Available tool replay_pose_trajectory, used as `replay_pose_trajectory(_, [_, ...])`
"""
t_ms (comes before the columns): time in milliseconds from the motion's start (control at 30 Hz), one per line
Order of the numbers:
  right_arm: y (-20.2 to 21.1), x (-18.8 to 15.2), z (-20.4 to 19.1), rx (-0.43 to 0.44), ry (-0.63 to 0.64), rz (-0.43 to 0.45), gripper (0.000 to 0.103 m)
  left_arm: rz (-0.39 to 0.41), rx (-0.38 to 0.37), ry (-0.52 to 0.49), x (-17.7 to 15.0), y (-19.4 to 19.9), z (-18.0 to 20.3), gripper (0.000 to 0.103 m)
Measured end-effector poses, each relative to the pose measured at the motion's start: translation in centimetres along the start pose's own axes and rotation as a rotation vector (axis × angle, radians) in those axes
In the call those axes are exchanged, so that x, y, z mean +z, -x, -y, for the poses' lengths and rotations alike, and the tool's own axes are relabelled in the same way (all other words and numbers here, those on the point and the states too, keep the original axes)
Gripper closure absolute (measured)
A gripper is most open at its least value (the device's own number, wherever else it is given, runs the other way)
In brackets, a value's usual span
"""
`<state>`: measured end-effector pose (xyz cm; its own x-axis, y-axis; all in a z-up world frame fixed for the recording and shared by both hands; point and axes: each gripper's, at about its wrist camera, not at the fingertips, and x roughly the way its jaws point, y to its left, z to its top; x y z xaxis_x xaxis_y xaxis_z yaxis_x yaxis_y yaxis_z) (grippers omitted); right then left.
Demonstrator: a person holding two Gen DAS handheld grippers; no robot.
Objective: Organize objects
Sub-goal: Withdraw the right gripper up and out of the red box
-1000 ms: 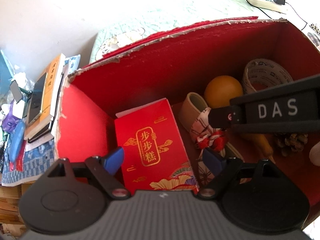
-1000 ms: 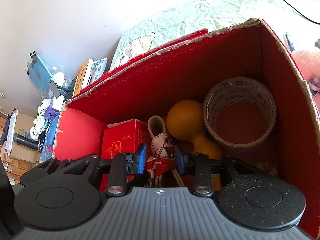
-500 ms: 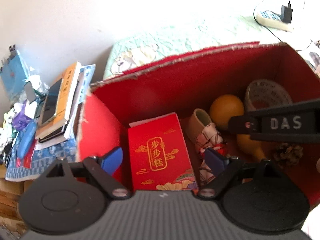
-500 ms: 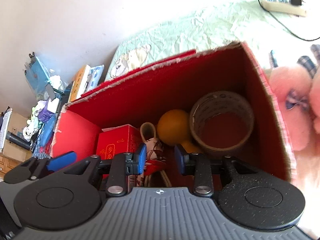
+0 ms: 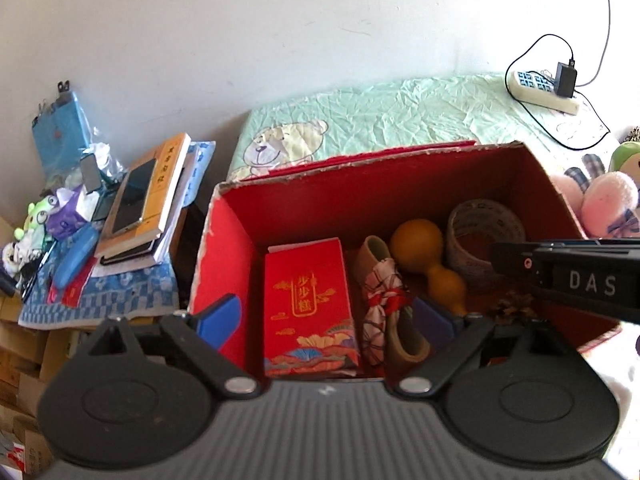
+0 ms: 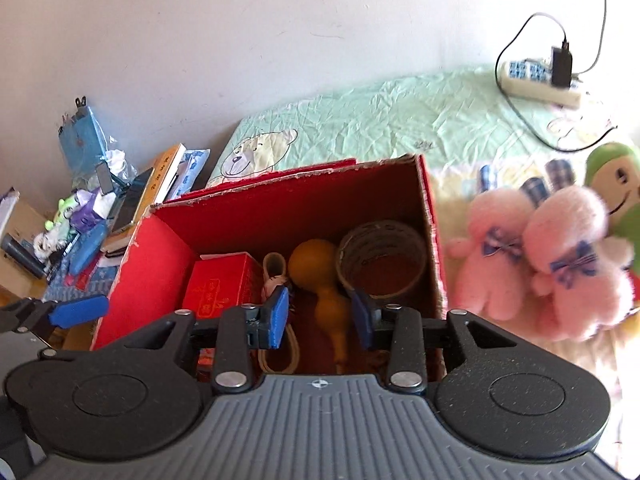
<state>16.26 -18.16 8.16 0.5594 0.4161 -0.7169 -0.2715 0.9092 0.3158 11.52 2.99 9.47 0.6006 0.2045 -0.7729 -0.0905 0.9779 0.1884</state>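
Observation:
An open red cardboard box (image 5: pixel 360 200) stands on the bed. In it lie a red gift packet (image 5: pixel 308 304), a cloth slipper with a red tie (image 5: pixel 384 296), an orange gourd (image 5: pixel 428 256), a roll of tape (image 5: pixel 484 232) and a pine cone (image 5: pixel 516 304). My left gripper (image 5: pixel 326 320) hovers above the box's near edge with its jaws opening wide and nothing between them. My right gripper (image 6: pixel 320 316) hangs above the box (image 6: pixel 280 204); its jaws are opening and press on nothing. The gourd (image 6: pixel 316 268) shows behind the gap. Its body (image 5: pixel 580 280) crosses the left wrist view.
Two pink plush toys (image 6: pixel 540 264) and a green one (image 6: pixel 616 188) lie right of the box. A power strip (image 6: pixel 540 84) with a cable rests at the bed's far end. To the left, a stack of books (image 5: pixel 148 200) sits on a cluttered side table.
Both grippers have risen and drawn back from the box. The right jaws, earlier either side of the cloth slipper, have widened and left it in the box. The left jaws spread a little more.

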Motion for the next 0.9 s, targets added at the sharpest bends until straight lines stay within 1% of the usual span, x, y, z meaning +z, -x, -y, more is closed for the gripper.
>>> replay_pose_trajectory(133, [1.7, -0.5, -0.6, -0.002, 0.042, 0.016, 0.064, 0.004, 0.016, 0.016, -0.6, 1.5, 0.3, 0.008])
replay_pose_trajectory(267, [3.1, -1.3, -1.6, -0.017, 0.095, 0.038, 0.055, -0.008, 0.014, 0.03, -1.3, 2.6, 0.3, 0.008])
replay_pose_trajectory(333, [3.6, -1.8, -1.8, -0.018, 0.11, 0.038, 0.054, -0.019, 0.009, 0.037, -1.8, 2.8, 0.3, 0.008])
replay_pose_trajectory(367, [3.7, -2.1, -1.9, -0.013, 0.115, 0.03, 0.053, -0.026, 0.006, 0.04, -2.0, 2.9, 0.2, 0.007])
replay_pose_trajectory(533, [4.6, -3.7, -2.1, -0.003, 0.125, -0.003, 0.053, -0.067, -0.006, 0.062, -3.6, 3.1, -0.2, 0.007])
replay_pose_trajectory(700, [4.7, -5.3, -2.4, 0.006, 0.142, -0.044, 0.053, -0.114, -0.011, 0.057, -5.5, 2.8, 0.0, 0.005])
replay_pose_trajectory(900, [4.1, -6.9, -2.4, -0.009, 0.13, -0.096, 0.053, -0.201, -0.032, 0.067, -7.0, 1.3, 0.1, 0.005])
